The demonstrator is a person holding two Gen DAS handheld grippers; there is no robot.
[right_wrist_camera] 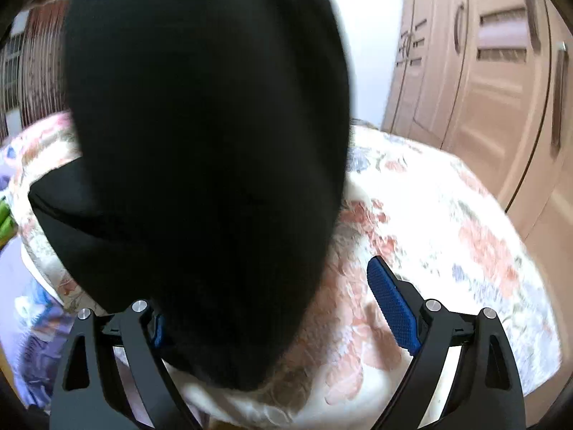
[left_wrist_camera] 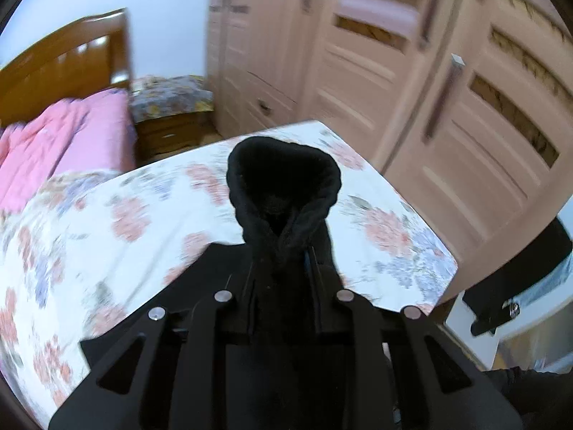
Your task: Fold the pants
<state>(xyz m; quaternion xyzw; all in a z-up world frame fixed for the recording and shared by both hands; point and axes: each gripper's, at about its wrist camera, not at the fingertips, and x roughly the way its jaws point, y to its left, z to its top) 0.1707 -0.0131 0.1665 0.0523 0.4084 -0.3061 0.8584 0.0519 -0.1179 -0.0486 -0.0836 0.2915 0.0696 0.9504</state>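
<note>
The black pants (left_wrist_camera: 283, 193) are bunched between the fingers of my left gripper (left_wrist_camera: 283, 251), which is shut on the fabric and holds it up above the floral bedspread (left_wrist_camera: 107, 215). In the right wrist view the black pants (right_wrist_camera: 200, 143) hang in a large dark fold that fills the left and middle of the frame. My right gripper (right_wrist_camera: 279, 304) stands open. Its right blue pad (right_wrist_camera: 392, 308) is bare. The cloth drapes over the left finger and hides its pad. The fabric lies between the fingers without being pinched.
The floral bedspread (right_wrist_camera: 429, 233) covers the surface below. Wooden wardrobe doors (left_wrist_camera: 429, 89) stand close behind and to the right. A pink quilt (left_wrist_camera: 53, 143) lies on a bed with a wooden headboard at left, beside a nightstand (left_wrist_camera: 172, 132).
</note>
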